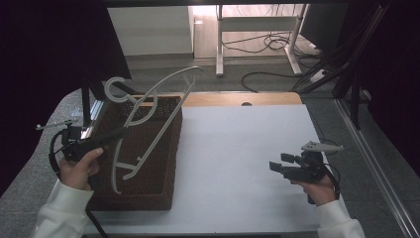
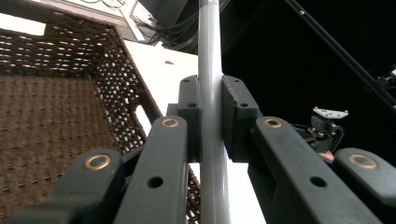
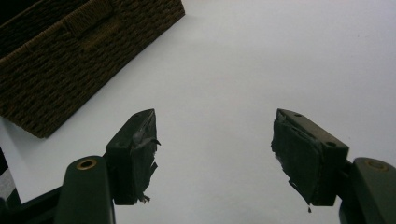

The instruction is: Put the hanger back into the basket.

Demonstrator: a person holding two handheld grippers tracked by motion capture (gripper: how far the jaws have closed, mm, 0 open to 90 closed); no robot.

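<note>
a light grey plastic clothes hanger (image 1: 148,116), smooth and thin-barred with a curled hook at its top, hangs in the air above a dark brown woven wicker basket (image 1: 163,163). the basket is rectangular with an open, lattice-like weave in its walls and a tighter weave on its floor; its inside looks bare in the left gripper view. it sits at the left part of the flat white tabletop (image 1: 247,158), whose surface is matte and plain.

the left hand-held gripper (image 1: 116,134) is clamped on one curved bar of the hanger; in the left gripper view its two black ribbed pads (image 2: 236,116) press both sides of the round grey bar. the hanger's hook points up and to the left, over the basket's far corner.

the right hand-held gripper (image 1: 275,165) hovers over the right part of the tabletop with its jaws spread wide and nothing between them. its black pads (image 3: 135,154) look worn, with frayed edges.
</note>
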